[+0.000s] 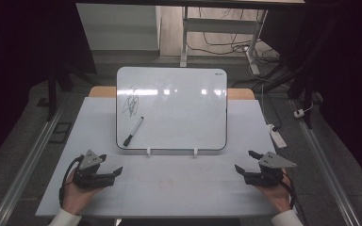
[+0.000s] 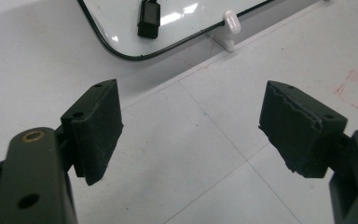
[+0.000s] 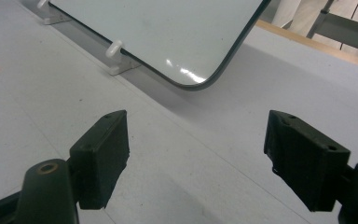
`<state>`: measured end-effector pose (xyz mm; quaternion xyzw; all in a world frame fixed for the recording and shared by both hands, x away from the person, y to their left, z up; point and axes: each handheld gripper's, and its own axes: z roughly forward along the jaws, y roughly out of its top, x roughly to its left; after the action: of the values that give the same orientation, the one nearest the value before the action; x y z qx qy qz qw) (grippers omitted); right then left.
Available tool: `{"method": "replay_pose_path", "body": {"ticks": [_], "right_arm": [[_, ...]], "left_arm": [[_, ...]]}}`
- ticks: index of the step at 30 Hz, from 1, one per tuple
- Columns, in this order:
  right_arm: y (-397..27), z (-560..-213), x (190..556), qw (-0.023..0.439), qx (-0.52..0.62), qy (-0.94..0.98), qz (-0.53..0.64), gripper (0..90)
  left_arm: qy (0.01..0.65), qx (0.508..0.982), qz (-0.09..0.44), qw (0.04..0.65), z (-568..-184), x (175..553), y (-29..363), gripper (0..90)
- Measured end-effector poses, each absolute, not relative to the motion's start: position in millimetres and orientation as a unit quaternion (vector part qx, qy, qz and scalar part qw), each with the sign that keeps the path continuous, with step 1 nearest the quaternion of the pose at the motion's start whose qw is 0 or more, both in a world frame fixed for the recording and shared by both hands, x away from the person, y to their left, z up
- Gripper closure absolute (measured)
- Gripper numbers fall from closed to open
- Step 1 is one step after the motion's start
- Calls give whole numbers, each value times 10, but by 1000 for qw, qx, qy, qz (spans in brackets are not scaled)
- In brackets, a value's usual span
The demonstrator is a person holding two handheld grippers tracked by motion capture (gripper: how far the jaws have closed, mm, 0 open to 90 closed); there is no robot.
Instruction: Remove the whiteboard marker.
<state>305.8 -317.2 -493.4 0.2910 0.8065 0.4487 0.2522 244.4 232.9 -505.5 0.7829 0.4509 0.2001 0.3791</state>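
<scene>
A white dry-erase board (image 1: 179,108) lies raised on small white clips (image 1: 148,151) at the middle of the table, with a black scribble (image 1: 131,101) at its upper left. A marker with a black cap (image 1: 133,131) rests on the board's lower left part; its cap end (image 2: 148,19) shows in the left gripper view. My left gripper (image 1: 111,164) sits at the table's front left, open, nothing between its pads (image 2: 100,126). My right gripper (image 1: 246,161) sits at the front right, open and empty, facing the board's corner (image 3: 200,70).
The white tabletop (image 1: 169,188) stretches between my two hands. A faint red square mark (image 2: 356,88) lies on it. Metal rails (image 1: 28,160) run along both sides. A white power strip (image 1: 277,136) with cables lies off the right edge. Desk legs (image 1: 185,37) stand behind.
</scene>
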Motion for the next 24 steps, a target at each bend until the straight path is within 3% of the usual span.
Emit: {"method": "replay_pose_path", "body": {"ticks": [15, 24], "right_arm": [[-3140, -4985, 3053, 253, 287, 816, 434, 223], [-3124, -4973, 3048, 258, 289, 814, 433, 224]], "left_arm": [[434, 789, 213, 378, -4958, 2492, 2248, 249], [408, 796, 242, 374, -4690, 2805, 2053, 271]]}}
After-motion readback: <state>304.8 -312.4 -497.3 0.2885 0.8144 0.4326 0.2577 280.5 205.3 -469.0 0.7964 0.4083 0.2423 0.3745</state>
